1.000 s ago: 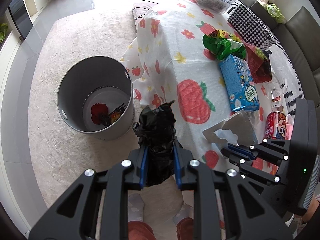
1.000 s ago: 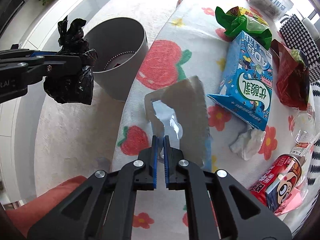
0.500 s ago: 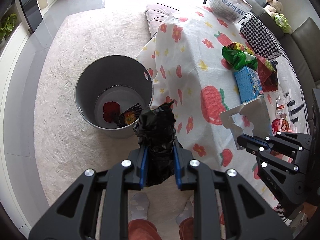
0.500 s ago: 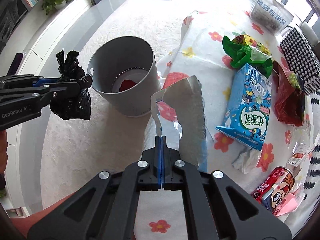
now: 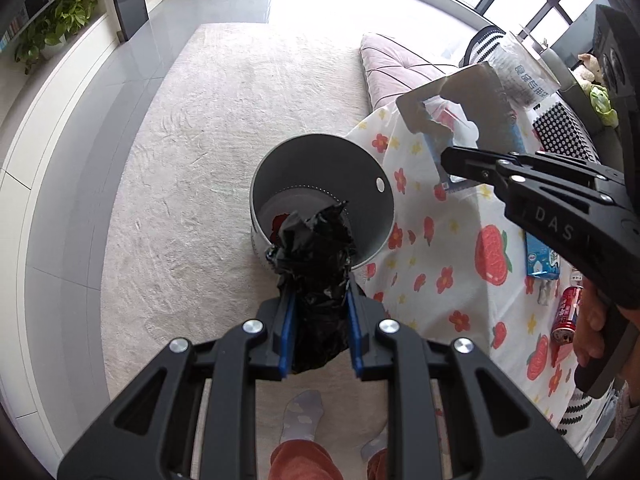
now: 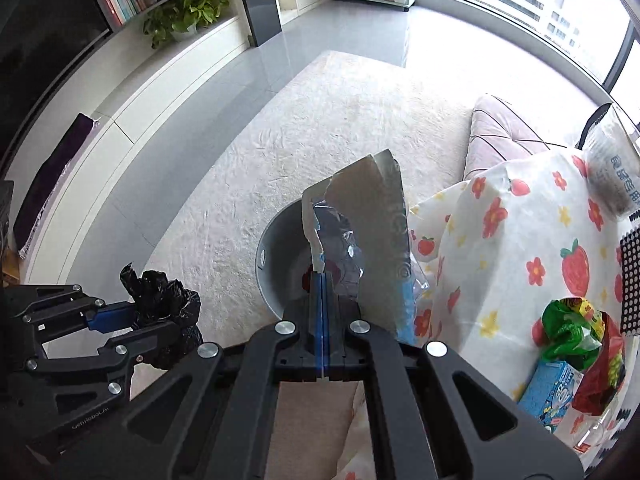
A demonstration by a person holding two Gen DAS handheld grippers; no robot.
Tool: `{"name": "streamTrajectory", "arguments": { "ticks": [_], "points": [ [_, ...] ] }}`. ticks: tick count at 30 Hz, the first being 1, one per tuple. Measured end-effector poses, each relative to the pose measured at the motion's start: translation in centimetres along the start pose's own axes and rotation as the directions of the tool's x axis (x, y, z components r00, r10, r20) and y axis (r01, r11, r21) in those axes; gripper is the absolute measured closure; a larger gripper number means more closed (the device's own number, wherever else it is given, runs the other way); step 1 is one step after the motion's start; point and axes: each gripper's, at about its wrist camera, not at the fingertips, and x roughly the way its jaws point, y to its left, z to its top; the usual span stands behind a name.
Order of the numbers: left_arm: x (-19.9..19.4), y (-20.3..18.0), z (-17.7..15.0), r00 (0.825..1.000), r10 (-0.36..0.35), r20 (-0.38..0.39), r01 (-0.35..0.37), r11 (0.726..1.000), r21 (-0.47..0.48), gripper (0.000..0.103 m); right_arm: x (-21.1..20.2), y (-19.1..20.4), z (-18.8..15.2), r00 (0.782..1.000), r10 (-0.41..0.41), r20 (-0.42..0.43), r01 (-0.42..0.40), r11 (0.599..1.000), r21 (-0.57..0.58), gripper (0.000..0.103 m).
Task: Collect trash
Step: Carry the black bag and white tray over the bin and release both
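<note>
My left gripper (image 5: pixel 318 300) is shut on a crumpled black plastic bag (image 5: pixel 312 256), held above the near rim of the grey trash bin (image 5: pixel 376 184). The bag and left gripper (image 6: pixel 132 320) also show at lower left of the right wrist view. My right gripper (image 6: pixel 322 280) is shut on a torn grey cardboard blister pack (image 6: pixel 376 232), held above the bin (image 6: pixel 272 256). In the left wrist view the pack (image 5: pixel 460 104) hangs past the bin's far right side. Red trash lies in the bin.
The bin stands on a beige carpet (image 5: pixel 192 152) beside a table with a flowered cloth (image 5: pixel 452 256). On the table lie a blue carton (image 6: pixel 554 394), a green wrapper (image 6: pixel 568 330), a red bag (image 6: pixel 604 376) and a red can (image 5: pixel 566 314). A pink cushion (image 6: pixel 504 140) lies behind.
Both grippers have risen and swung left toward the bin. The blister pack has left the table and now hangs over the bin. The black bag has come over the bin's near rim.
</note>
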Motion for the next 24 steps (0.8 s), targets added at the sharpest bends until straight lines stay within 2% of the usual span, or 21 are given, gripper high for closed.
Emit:
{"name": "streamTrajectory", "arguments": {
  "ticks": [3, 5, 9, 13, 19, 20, 21, 23, 24],
  "points": [
    [-0.5, 1.4, 0.5, 1.0, 0.013, 0.014, -0.013, 1.0, -0.016, 0.081, 0.8, 0.9, 1.9, 1.0, -0.022, 0.002, 0.022, 0.999, -0.026, 0.102],
    [-0.7, 1.9, 0.8, 1.0, 0.016, 0.02, -0.015, 1.0, -0.022, 0.081, 0.9, 1.2, 2.6, 0.999, -0.034, 0.012, 0.035, 0.999, -0.031, 0.095],
    [-0.6, 2.0, 1.7, 0.999, 0.013, 0.032, -0.013, 1.0, -0.016, 0.081, 0.2, 1.0, 2.8, 0.999, -0.042, 0.025, 0.042, 0.999, -0.022, 0.09],
    [-0.2, 1.2, 3.0, 0.999, -0.001, 0.045, 0.0, 1.0, 0.008, 0.081, -1.6, 0.0, 2.4, 0.998, -0.052, 0.043, 0.051, 0.999, 0.013, 0.09],
    [1.1, -1.8, 6.3, 0.996, -0.008, 0.087, 0.002, 0.997, 0.075, 0.077, -5.5, -2.6, -0.2, 0.995, -0.082, 0.061, 0.074, 0.991, 0.112, 0.09],
    [1.4, -2.3, 6.8, 0.996, -0.003, 0.094, -0.005, 0.997, 0.08, 0.07, -6.0, -3.1, -0.7, 0.994, -0.087, 0.058, 0.079, 0.988, 0.131, 0.09],
    [1.7, -2.8, 7.3, 0.995, -0.001, 0.097, -0.008, 0.996, 0.086, 0.056, -6.5, -3.7, -1.4, 0.994, -0.094, 0.054, 0.085, 0.985, 0.15, 0.09],
    [1.9, -3.7, 8.2, 0.992, 0.011, 0.126, -0.024, 0.995, 0.101, 0.038, -7.6, -4.8, -2.8, 0.992, -0.114, 0.049, 0.103, 0.978, 0.18, 0.09],
    [1.9, -4.2, 8.5, 0.99, 0.016, 0.138, -0.032, 0.993, 0.113, 0.035, -8.1, -5.2, -3.5, 0.991, -0.127, 0.045, 0.116, 0.974, 0.193, 0.09]
  ]
}}
